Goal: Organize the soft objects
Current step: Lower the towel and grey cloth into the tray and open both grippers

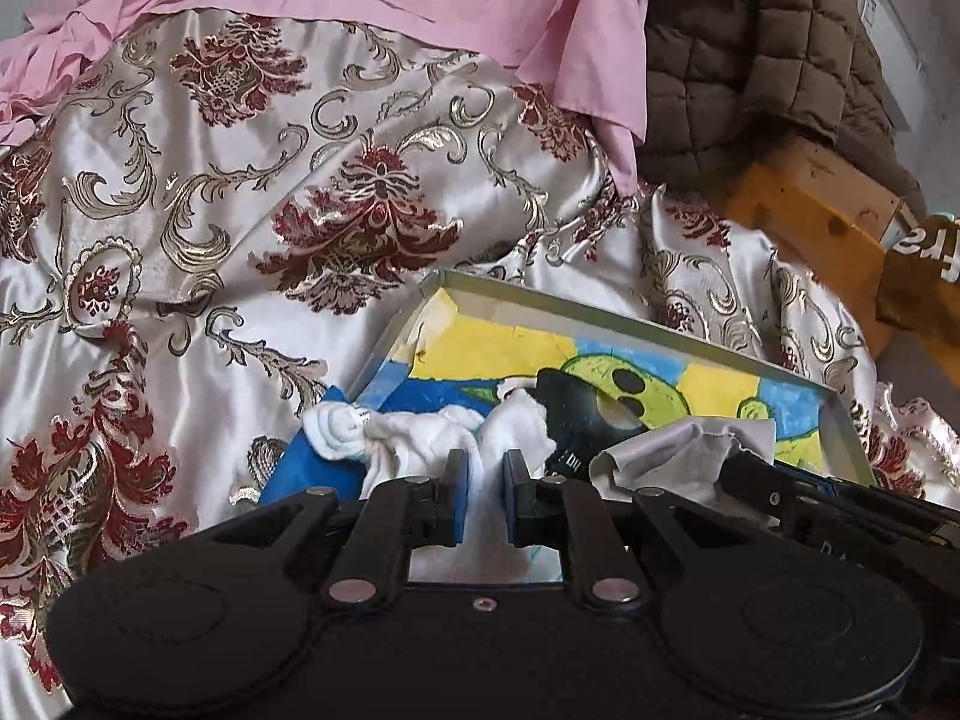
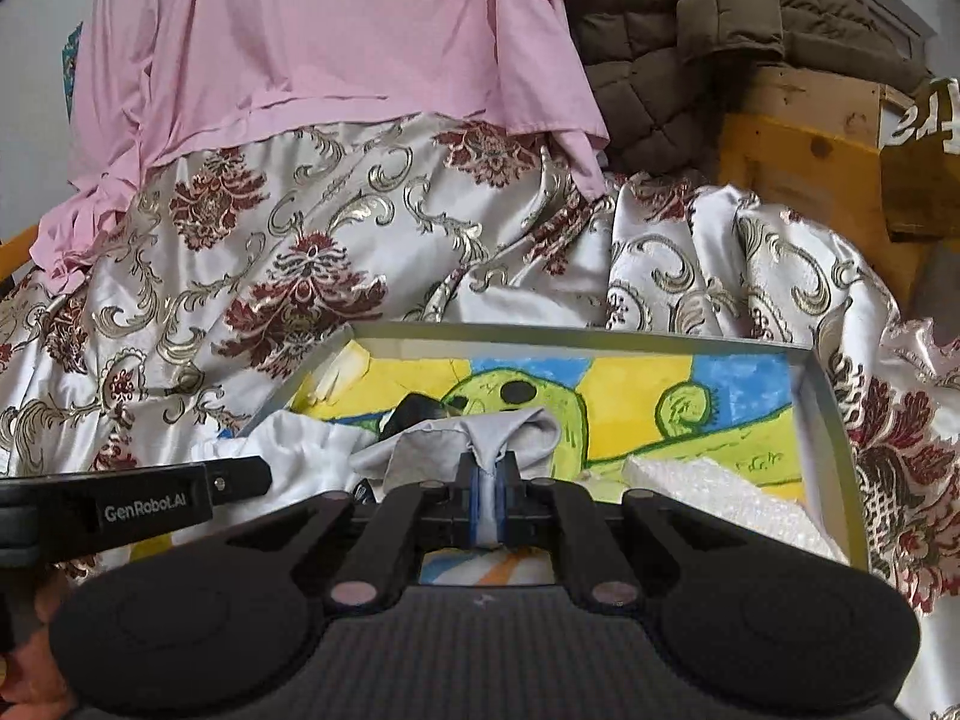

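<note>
While both grippers sit low over the tray, I log the following.

Left gripper (image 1: 485, 468): jaws narrow, pinching a fold of the white cloth (image 1: 420, 438) at lower centre of the left wrist view.
Right gripper (image 2: 487, 474): jaws almost fully closed, clamped on the grey cloth (image 2: 480, 432), lower centre of the right wrist view.
Tray (image 2: 828, 408): shallow, painted floor in yellow, blue and green; lies on the brocade bedspread (image 1: 240, 228), lower middle of both frames.
Black item (image 1: 576, 420): inside the tray between the two cloths; I cannot tell what it is.
Done so far: I judge both cloths brought to the tray, still gripped, bunched not folded.
Left: release and arrange; pink sheet (image 2: 336, 48) and brown quilted jacket (image 1: 768, 60), upper frame, look untouched.
</note>
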